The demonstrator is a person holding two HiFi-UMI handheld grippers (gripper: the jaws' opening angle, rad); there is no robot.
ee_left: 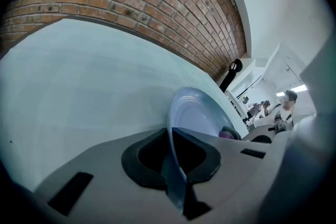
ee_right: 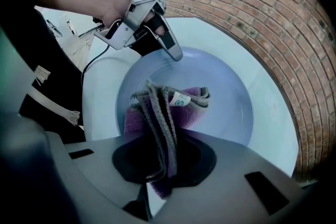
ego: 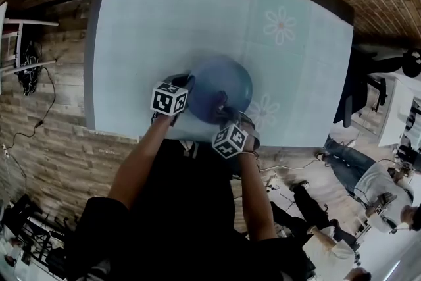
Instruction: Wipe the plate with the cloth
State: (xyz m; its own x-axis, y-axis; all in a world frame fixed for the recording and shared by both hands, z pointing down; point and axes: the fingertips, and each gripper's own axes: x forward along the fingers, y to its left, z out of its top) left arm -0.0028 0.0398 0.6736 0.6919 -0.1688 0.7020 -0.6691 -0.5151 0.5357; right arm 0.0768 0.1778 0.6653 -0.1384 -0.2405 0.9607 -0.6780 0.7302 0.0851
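- Brick wall [ee_left: 131, 2] rises behind a pale blue tabletop [ego: 197, 23] printed with white daisies [ego: 281, 24]. One daisy lies well beyond the plate and another just to its right.
- The blue plate [ego: 227, 85] is at the near edge of the tabletop, close to the person. It looks tilted rather than lying flat.
- The left gripper [ee_left: 176, 176] is clamped on the plate's rim at its left side. The thin edge runs straight between the nearly closed jaws.
- The right gripper [ee_right: 160, 165] pinches a bunched purple and grey cloth [ee_right: 168, 107]. The free end of the cloth lies against the inside of the plate, near its lower edge.
- Handling, plate: it looks stiff, smooth and light, and probably slippery. Held at one point on the rim it could pivot or slide under the wiping pressure, so a firm hold on the rim opposite the cloth suits it best.
- Handling, cloth: it is soft and limp and folds where it is pinched. Holding it by the gathered folds leaves a loose pad free to press flat on the plate.
- Writing: a small white tag [ee_right: 181, 99] on the cloth carries a round greenish mark, with print too small to read. The marker cubes [ego: 170, 99] show only black-and-white squares.
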